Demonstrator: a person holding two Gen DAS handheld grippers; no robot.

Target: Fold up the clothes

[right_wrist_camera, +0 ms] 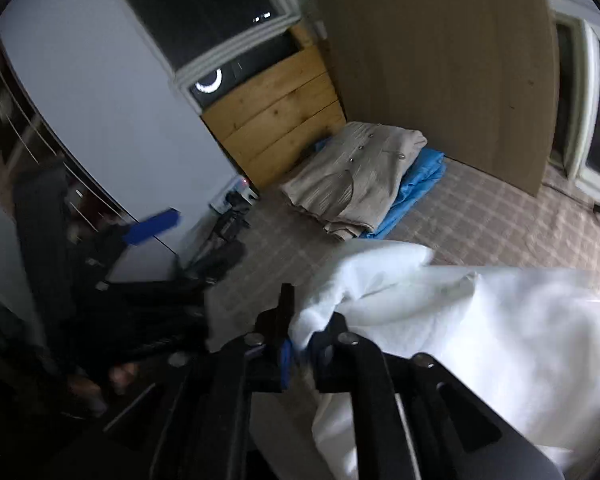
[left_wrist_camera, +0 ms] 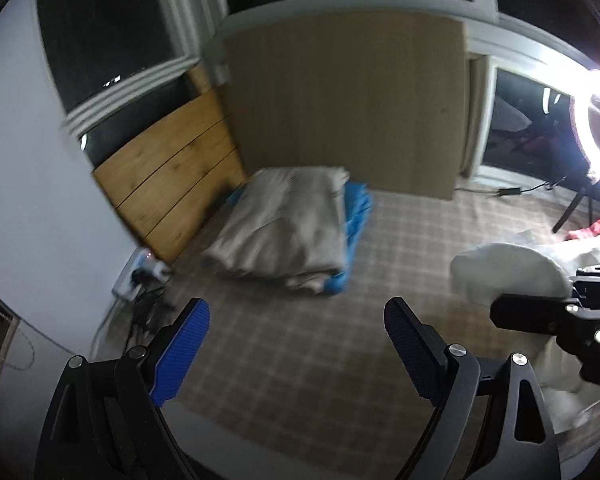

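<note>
We are seeing the right gripper [right_wrist_camera: 300, 346] pinching a white garment [right_wrist_camera: 480, 320] between nearly closed jaws; the left gripper [left_wrist_camera: 296, 344] is hanging wide open, empty, over the checked carpet [left_wrist_camera: 400, 240]. Folded beige clothes [left_wrist_camera: 284, 224] are sitting on blue ones [left_wrist_camera: 358, 216] by the wooden panel [left_wrist_camera: 172, 184].

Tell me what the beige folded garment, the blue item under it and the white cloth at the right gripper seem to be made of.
Beige folded garment: matte woven fabric, perhaps linen-like; fine ribbed texture, small buttons. Blue item: thinner, slightly glossy cloth, possibly synthetic; it catches light. White cloth: soft matte fabric, likely cotton; loose rounded folds between the right gripper's fingers.
</note>
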